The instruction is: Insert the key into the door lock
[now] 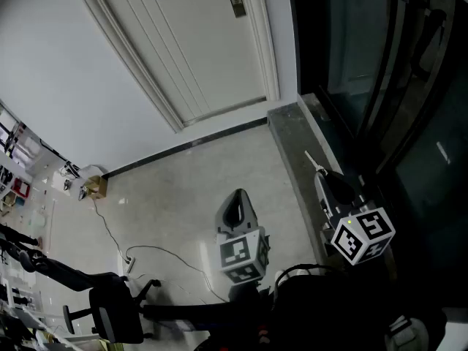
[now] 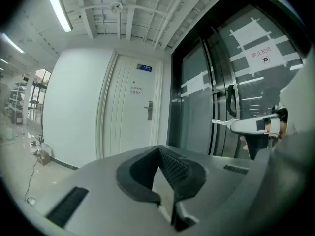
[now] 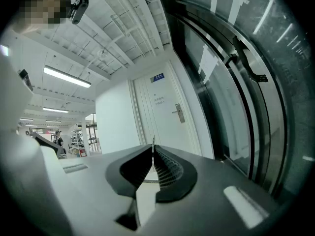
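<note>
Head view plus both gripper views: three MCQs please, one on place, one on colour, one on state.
1. Where is the key?
A. on the floor
B. held by the right gripper
C. on a chair

2. What colour is the door?
A. white
B. red
C. black

3. State of the left gripper?
A. wide apart
B. shut on the key
C. shut, nothing between

Answers:
1 B, the key sticks out from that gripper's closed jaws.
2 A, the panel is plain white in every view.
3 C, its jaws meet at the tip with nothing in them.
</note>
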### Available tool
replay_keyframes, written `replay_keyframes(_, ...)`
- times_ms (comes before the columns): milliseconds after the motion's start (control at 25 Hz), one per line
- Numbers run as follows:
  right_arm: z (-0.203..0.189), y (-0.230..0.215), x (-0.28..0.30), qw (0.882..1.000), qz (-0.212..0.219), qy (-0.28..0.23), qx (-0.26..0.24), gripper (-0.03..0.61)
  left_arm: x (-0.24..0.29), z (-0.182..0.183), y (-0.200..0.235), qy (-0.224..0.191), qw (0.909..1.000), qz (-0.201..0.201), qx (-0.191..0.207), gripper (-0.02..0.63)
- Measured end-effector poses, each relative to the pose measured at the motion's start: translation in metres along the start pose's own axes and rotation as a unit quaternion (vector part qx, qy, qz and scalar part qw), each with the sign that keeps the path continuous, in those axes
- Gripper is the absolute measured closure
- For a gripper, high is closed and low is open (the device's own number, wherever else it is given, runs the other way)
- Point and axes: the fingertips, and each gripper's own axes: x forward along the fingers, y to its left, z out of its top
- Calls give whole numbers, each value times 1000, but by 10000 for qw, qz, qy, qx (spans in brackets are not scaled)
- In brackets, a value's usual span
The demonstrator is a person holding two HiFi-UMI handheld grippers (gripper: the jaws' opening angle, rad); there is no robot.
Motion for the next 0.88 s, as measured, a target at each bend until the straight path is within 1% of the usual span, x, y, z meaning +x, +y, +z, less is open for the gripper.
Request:
replay_keyframes(160, -6, 1, 0, 10000, 6, 33, 46, 566, -1, -3, 0, 31, 10000, -4, -6, 612)
replay_keyframes(560, -8, 11, 6, 9999, 31, 106, -59, 566, -3, -4, 8, 58, 9999, 10, -94, 613)
replay_keyframes(880, -7, 27, 50, 9998, 38, 7, -184, 566, 22, 10, 46, -19, 10000, -37, -62, 612)
